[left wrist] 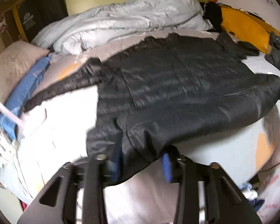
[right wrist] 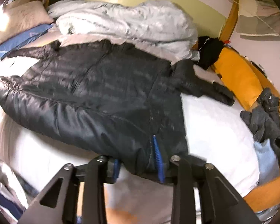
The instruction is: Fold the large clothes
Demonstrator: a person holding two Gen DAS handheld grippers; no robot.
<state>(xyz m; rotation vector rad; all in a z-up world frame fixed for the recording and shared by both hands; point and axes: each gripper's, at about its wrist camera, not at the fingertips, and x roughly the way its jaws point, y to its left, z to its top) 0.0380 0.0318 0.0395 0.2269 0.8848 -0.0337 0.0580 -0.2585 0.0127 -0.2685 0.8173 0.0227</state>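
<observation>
A large black puffer jacket lies spread across the white bed sheet, its sleeves stretched out to both sides. In the left wrist view my left gripper is shut on the jacket's near hem, with puffy fabric bunched between the blue pads. The right wrist view shows the same jacket from the other side. There my right gripper is shut on the near hem too, fabric filling the gap between its blue pads. The held edge hangs raised off the sheet.
A rumpled grey duvet is piled behind the jacket against the yellow wall. Pillows lie at the left. An orange bed rail and dark clothes border the right side. A pale blue cloth lies near the rail.
</observation>
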